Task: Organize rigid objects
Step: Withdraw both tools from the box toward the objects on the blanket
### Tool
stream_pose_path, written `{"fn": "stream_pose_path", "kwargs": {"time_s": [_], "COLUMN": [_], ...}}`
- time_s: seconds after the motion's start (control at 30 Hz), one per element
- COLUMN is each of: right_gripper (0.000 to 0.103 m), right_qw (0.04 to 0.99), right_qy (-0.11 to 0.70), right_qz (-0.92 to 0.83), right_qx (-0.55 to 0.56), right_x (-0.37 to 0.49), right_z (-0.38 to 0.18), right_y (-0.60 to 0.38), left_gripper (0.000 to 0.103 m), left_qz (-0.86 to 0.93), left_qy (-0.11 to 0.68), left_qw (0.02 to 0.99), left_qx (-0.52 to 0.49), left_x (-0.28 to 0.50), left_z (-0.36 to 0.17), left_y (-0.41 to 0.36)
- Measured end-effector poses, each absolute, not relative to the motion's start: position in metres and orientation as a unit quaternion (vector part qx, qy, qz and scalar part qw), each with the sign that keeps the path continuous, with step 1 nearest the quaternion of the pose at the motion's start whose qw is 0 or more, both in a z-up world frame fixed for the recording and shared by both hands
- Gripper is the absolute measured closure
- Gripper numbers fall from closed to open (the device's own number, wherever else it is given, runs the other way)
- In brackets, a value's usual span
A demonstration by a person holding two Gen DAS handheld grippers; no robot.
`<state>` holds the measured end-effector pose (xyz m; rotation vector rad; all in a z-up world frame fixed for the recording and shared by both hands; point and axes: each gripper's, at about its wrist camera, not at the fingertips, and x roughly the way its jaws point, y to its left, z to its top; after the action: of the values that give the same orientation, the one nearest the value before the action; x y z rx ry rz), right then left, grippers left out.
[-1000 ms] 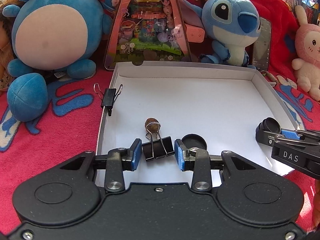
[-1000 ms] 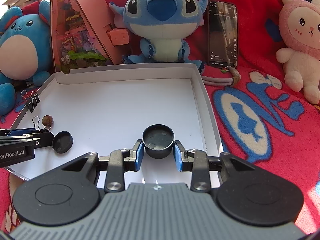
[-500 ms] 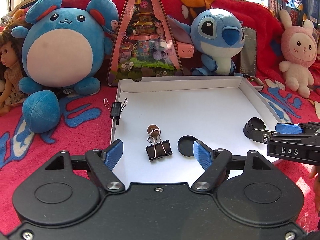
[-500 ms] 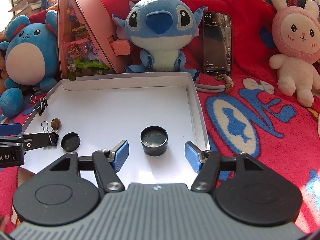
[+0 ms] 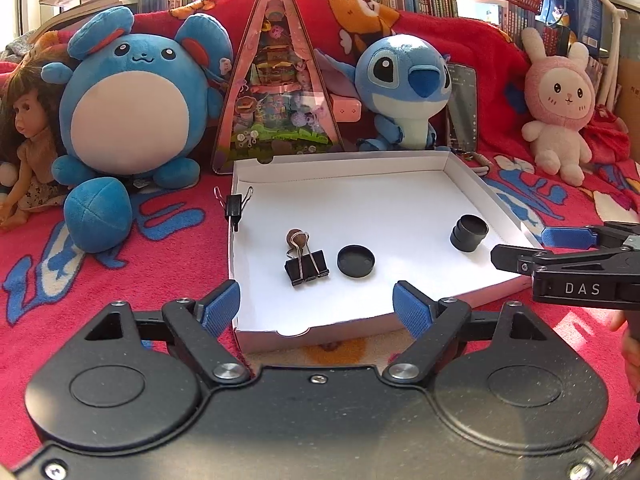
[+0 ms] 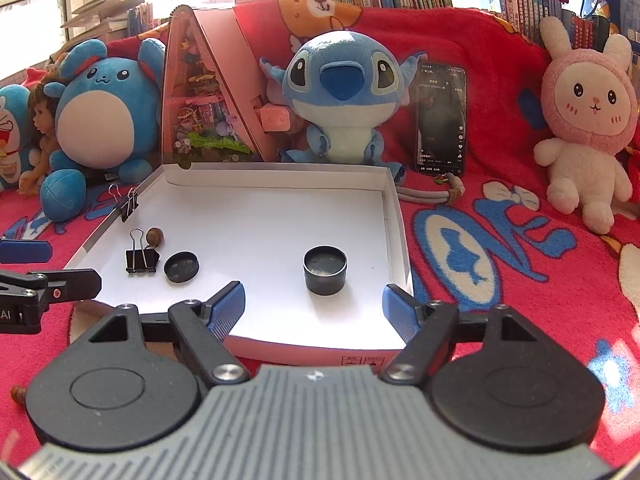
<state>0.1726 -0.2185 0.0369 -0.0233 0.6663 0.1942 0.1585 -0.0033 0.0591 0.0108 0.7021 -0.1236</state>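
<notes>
While both grippers' jaws have just opened empty, binder clip (image 5: 307, 269) and cup (image 6: 325, 270) rest in tray (image 5: 360, 184).

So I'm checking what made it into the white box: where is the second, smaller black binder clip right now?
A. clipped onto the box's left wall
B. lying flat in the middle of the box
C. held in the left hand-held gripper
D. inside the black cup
A: the small binder clip grips the left wall of the white box, while the larger binder clip lies on the box floor.
</notes>
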Motion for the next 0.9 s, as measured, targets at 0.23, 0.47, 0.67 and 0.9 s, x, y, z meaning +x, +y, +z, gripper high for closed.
{"fn": "stream_pose_path", "kwargs": {"time_s": [0.23, 0.47, 0.67, 0.9], "right_gripper": [0.017, 0.016, 0.015, 0.015], "right_qw": [0.942, 0.941, 0.939, 0.938], "right_qy": [0.315, 0.312, 0.313, 0.315], "right_qz": [0.113, 0.130, 0.140, 0.147], "right_qx": [-0.015, -0.011, -0.005, -0.008], "right_x": [0.146, 0.122, 0.106, 0.089], "right_z": [0.040, 0.041, 0.039, 0.036], "right_y": [-0.219, -0.219, -0.218, -0.215], "left_gripper": [0.019, 0.019, 0.019, 0.019], "left_qz": [-0.069, -0.083, -0.094, -0.094], "left_qy": [0.336, 0.330, 0.332, 0.332], "left_qw": [0.939, 0.940, 0.939, 0.939], "left_qx": [0.006, 0.013, 0.008, 0.014], "left_x": [0.133, 0.110, 0.093, 0.078], "left_z": [0.059, 0.058, 0.055, 0.050], "left_y": [0.001, -0.001, -0.002, -0.002]}}
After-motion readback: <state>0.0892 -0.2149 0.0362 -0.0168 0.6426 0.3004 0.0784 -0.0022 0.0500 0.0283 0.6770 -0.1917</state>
